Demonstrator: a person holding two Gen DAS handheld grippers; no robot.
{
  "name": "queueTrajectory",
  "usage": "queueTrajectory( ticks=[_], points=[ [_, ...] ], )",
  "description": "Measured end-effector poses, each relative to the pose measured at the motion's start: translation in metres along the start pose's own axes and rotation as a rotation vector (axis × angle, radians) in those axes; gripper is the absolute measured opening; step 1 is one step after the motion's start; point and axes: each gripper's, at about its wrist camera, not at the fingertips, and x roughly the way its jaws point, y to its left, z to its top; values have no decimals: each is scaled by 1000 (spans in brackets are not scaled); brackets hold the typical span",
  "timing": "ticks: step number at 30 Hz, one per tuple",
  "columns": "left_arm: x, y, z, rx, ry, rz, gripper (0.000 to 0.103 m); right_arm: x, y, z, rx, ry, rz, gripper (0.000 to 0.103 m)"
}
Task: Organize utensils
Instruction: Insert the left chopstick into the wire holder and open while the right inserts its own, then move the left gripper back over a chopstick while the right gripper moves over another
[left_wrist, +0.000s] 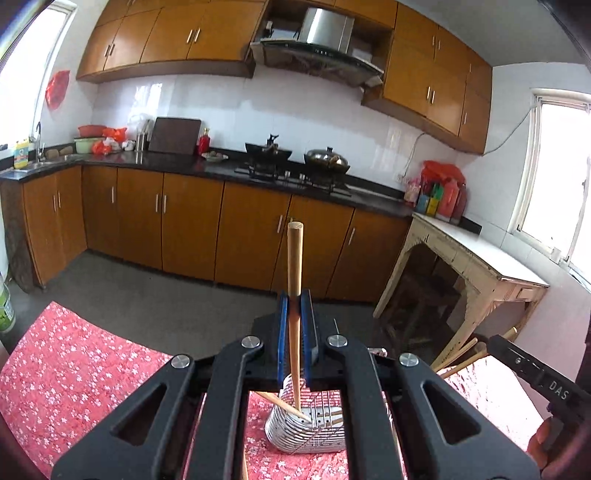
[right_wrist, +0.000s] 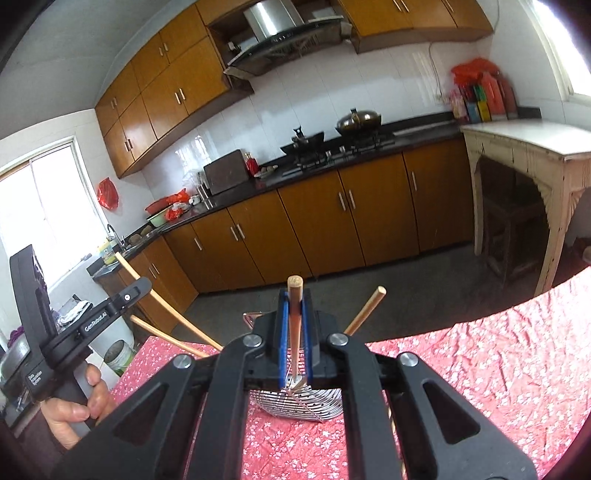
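My left gripper (left_wrist: 295, 306) is shut on a wooden chopstick (left_wrist: 294, 258) that stands upright, its lower tip inside the steel wire utensil basket (left_wrist: 306, 428) on the red floral tablecloth (left_wrist: 74, 369). My right gripper (right_wrist: 295, 306) is shut on another wooden chopstick (right_wrist: 295, 291), also upright with its tip over the same basket (right_wrist: 295, 402). More chopsticks (right_wrist: 364, 310) lean out of the basket. The left gripper's body (right_wrist: 92, 317) shows at the left of the right wrist view, the right gripper's body (left_wrist: 535, 373) at the right of the left wrist view.
The table with the red cloth (right_wrist: 480, 362) fills the foreground. Beyond it lie the grey floor, brown kitchen cabinets (left_wrist: 192, 221), a stove with pans (left_wrist: 295, 162), and a white side table (left_wrist: 472, 254) at the right.
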Motion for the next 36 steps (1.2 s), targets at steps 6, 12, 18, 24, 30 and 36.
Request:
queueTrajectory(
  ticks=[6, 12, 18, 24, 30, 36],
  points=[
    [3, 4, -2, -8, 34, 5, 7, 7, -10, -1, 17, -1, -54, 12],
    [-8, 9, 4, -13, 26, 12, 8, -10, -16, -2, 23, -35, -88, 17],
    [-32, 15, 9, -26, 0, 17, 8, -40, -26, -9, 26, -70, -118, 18],
    [-59, 26, 7, -41, -23, 21, 8, -61, -39, -28, 35, -55, -161, 18],
    [-89, 47, -6, -40, -35, 30, 8, -65, -65, -63, 64, 12, -204, 18],
    [-93, 73, -50, -3, 29, 104, 20, -43, -92, -121, 94, 153, -249, 18]
  ],
)
